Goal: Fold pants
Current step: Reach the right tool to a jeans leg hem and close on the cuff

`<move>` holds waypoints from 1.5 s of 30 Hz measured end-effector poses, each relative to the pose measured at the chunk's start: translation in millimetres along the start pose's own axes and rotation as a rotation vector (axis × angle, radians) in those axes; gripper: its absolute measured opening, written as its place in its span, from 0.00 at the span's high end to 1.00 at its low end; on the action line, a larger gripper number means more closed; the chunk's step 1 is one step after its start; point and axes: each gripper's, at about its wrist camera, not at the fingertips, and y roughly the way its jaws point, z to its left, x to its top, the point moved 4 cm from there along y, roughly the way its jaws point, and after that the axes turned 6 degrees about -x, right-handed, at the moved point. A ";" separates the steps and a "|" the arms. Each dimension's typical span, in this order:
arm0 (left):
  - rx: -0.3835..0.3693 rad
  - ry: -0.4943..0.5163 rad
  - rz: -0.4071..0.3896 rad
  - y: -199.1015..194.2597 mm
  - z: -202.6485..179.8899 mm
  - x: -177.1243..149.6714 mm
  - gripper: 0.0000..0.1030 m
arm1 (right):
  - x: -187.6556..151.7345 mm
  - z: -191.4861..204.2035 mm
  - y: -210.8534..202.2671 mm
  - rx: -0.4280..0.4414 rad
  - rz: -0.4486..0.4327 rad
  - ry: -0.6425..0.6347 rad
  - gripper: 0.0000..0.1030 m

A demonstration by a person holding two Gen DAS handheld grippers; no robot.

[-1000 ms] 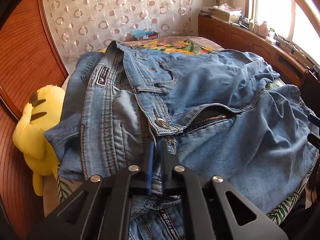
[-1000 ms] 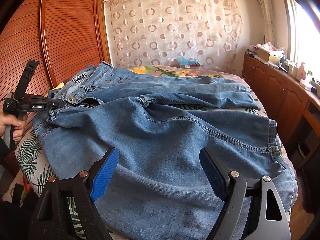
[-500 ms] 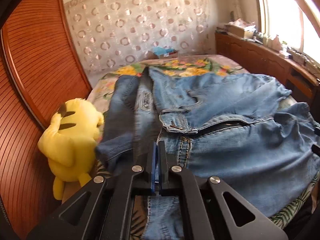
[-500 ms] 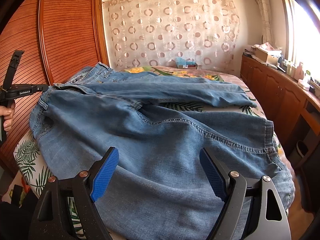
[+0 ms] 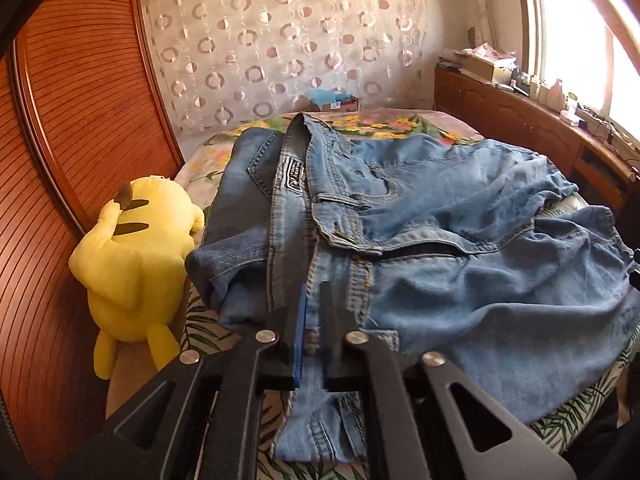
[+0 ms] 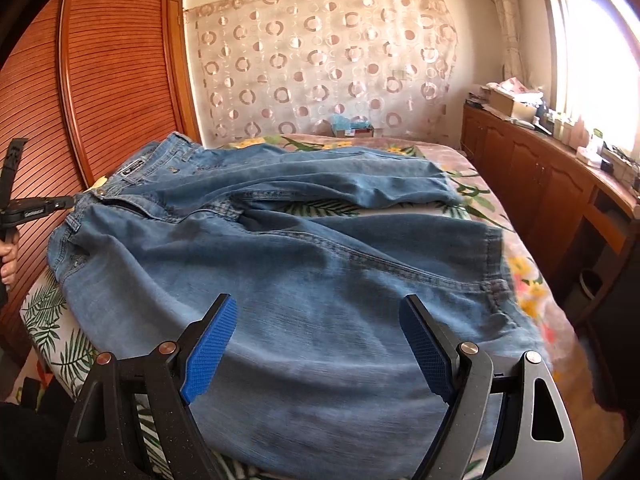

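— Right now, what is your left hand-held gripper (image 5: 314, 320) doing?
— Its jaws are opening, only a narrow gap showing between the blue pad and the black finger. Denim at the waistband end of the pants (image 5: 460, 248) is lying in that gap, though I cannot tell whether the pads are pressing on it.

— And your right hand-held gripper (image 6: 318, 350)?
— You are holding it spread wide, hovering over the near pant leg with nothing between its pads.

— Where are the pants lying?
— They are spreading across the bed (image 6: 516, 248), on its floral cover. The waistband is pointing toward the wooden slatted wardrobe (image 6: 112, 80), and the two legs are running away from it, the far leg lying flat near the patterned curtain (image 6: 320, 64).

— Anything beside them?
— A yellow plush toy (image 5: 136, 264) is sitting at the bed's edge, just beside the waistband, against the wardrobe. A wooden cabinet (image 6: 540, 184) is running along under the window.
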 end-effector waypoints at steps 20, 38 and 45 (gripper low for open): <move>-0.025 -0.011 -0.014 -18.3 -15.7 -52.1 0.17 | -17.4 -14.1 -53.9 -0.164 0.055 0.072 0.18; -0.009 -0.068 0.052 3.6 -2.3 -83.3 0.17 | -12.1 -23.2 -62.6 -0.140 0.136 0.103 0.36; -0.012 -0.077 0.061 6.7 1.8 -84.7 0.17 | -6.9 -34.1 -41.7 -0.119 0.153 0.129 0.42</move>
